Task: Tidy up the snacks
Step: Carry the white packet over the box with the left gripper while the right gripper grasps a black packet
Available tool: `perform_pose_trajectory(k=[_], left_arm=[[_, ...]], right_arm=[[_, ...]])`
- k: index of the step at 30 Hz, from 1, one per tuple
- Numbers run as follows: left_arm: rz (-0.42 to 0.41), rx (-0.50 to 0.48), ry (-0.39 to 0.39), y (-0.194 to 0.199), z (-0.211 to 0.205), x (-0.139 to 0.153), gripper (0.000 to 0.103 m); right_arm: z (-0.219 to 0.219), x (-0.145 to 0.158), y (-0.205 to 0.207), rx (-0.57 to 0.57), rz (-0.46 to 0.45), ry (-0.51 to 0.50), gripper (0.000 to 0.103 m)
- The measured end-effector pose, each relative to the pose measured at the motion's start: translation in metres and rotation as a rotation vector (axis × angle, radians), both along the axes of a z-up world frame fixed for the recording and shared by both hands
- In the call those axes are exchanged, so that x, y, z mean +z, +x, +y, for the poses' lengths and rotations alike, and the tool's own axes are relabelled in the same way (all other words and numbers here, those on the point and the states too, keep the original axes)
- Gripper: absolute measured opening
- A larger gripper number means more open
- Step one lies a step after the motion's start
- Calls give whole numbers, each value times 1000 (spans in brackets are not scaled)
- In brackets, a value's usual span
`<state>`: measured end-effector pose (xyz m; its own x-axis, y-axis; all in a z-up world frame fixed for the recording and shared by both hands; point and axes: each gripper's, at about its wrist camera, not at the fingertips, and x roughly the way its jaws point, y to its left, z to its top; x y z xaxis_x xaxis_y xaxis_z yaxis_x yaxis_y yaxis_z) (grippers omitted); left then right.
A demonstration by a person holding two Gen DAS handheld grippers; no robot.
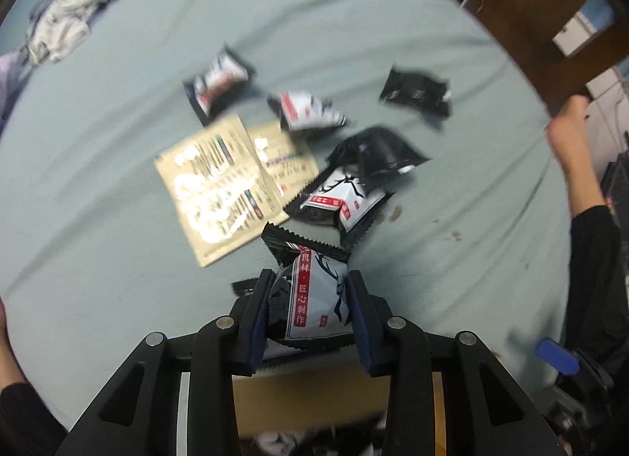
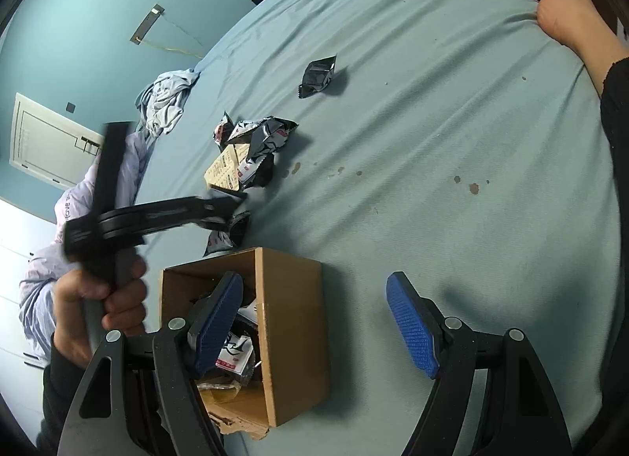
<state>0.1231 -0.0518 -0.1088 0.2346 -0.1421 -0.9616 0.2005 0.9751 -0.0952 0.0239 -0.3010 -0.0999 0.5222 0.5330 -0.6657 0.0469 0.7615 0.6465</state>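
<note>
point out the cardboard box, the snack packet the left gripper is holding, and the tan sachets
cardboard box [image 2: 293,322]: right wrist view, outer side wall
snack packet [image 1: 314,298]: left wrist view, white front panel
tan sachets [image 1: 220,184]: left wrist view, printed face

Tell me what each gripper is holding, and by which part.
The left gripper pinches a black-and-white snack packet across its middle, one finger on each long side. The right gripper is open and holds nothing.

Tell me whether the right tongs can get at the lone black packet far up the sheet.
Probably yes. The right tongs are open and empty, and only bare sheet lies between them and the black packet, though it sits far off.
</note>
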Motion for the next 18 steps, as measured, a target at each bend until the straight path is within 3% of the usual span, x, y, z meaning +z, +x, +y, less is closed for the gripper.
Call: perform_pose_trajectory(k=[5,9,15,18], left_arm=[[-107,-31,-28,-38,4,41,35],[-135,-55,-65,-59,18,61,35],[-165,-57,-118,-83,40,64,35],[-217,-83,-96,-94,42,63,35]], right_arm=[[6,7,6,10,-3,-18,75],[11,14,19,17,8,-13,75],[25,33,48,56,6,-69,75],[37,40,65,77,12,-107,75]])
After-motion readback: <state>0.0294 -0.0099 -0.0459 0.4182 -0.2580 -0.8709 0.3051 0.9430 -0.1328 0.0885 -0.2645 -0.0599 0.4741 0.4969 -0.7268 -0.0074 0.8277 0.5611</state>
